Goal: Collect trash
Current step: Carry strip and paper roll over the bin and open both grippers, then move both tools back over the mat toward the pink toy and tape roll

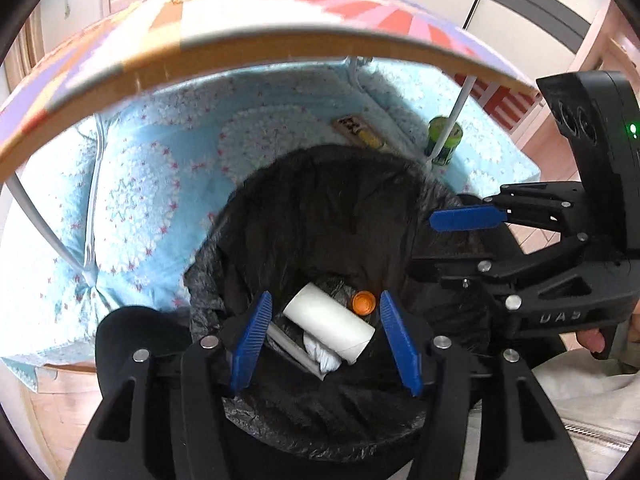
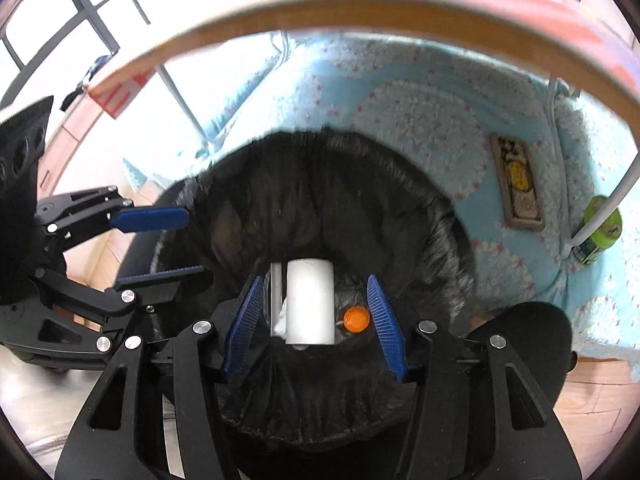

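Note:
A bin lined with a black bag (image 1: 320,208) (image 2: 320,184) stands on the floor below both grippers. Inside lie a white paper roll (image 1: 328,322) (image 2: 310,300), an orange cap (image 1: 363,303) (image 2: 356,319), a white crumpled piece (image 1: 324,354) and a grey strip (image 2: 276,296). My left gripper (image 1: 325,340) is open and empty over the bin mouth; it also shows in the right wrist view (image 2: 168,244). My right gripper (image 2: 314,324) is open and empty over the bin; it also shows in the left wrist view (image 1: 432,240).
A small table (image 1: 256,44) (image 2: 360,12) with white legs overhangs the bin. On the light-blue rug (image 1: 140,200) (image 2: 420,120) lie a flat brown packet (image 1: 360,132) (image 2: 518,184) and a green can (image 1: 444,140) (image 2: 598,230) beside a table leg. Wood floor is at the sides.

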`<state>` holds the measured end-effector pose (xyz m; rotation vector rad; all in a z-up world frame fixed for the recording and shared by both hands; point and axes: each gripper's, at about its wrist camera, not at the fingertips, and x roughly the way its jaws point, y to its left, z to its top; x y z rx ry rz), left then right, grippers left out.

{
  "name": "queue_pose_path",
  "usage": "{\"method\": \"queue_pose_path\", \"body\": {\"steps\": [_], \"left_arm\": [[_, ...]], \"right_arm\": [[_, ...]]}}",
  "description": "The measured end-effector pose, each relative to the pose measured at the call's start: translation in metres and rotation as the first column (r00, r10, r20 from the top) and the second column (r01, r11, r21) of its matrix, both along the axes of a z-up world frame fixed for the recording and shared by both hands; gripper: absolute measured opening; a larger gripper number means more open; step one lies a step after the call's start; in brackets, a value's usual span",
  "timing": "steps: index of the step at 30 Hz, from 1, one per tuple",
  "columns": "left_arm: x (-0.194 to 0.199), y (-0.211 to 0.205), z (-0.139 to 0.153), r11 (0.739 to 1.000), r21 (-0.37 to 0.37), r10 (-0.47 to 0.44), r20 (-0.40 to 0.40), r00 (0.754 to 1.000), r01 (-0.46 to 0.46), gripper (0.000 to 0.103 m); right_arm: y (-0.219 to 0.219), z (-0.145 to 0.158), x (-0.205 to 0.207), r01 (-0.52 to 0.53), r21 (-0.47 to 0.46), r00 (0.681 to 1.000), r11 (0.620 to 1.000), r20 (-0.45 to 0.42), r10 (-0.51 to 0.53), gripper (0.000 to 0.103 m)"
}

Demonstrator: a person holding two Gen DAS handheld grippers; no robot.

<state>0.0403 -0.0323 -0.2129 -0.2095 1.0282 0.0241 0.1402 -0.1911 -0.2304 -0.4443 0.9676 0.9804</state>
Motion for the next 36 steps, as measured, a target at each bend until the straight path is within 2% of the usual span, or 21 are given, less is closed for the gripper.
{"method": "queue_pose_path", "body": {"steps": [7, 12, 18, 29, 33, 36], "left_arm": [[0.002, 0.001, 0.039, 0.998, 0.056, -0.027, 0.098, 0.995, 0.022, 0.055], [0.006, 0.003, 0.075, 0.996, 0.083, -0.053, 0.187, 0.981, 0.038, 0.055], [0.022, 0.010, 0.106, 0.992, 0.118, -0.067, 0.255, 0.965, 0.037, 0.055], [0.057, 0.029, 0.130, 0.990, 0.141, -0.054, 0.303, 0.952, 0.011, 0.055], [0.073, 0.038, 0.132, 0.991, 0.133, -0.042, 0.309, 0.950, 0.000, 0.055], [0.087, 0.046, 0.133, 0.991, 0.133, -0.027, 0.307, 0.951, -0.015, 0.055]], "right_arm": [[-0.008, 0.042, 0.002, 0.003, 0.085, 0.999, 0.996, 0.052, -0.008, 0.054], [-0.009, 0.076, 0.003, -0.014, 0.144, 0.994, 0.989, 0.110, -0.002, 0.054], [-0.007, 0.112, 0.014, -0.027, 0.206, 0.986, 0.978, 0.167, -0.008, 0.054], [0.013, 0.157, 0.052, -0.030, 0.256, 0.967, 0.966, 0.251, -0.037, 0.054], [0.024, 0.169, 0.069, -0.025, 0.252, 0.943, 0.967, 0.326, -0.060, 0.054], [0.034, 0.175, 0.084, -0.019, 0.248, 0.938, 0.968, 0.339, -0.068, 0.054]]}}
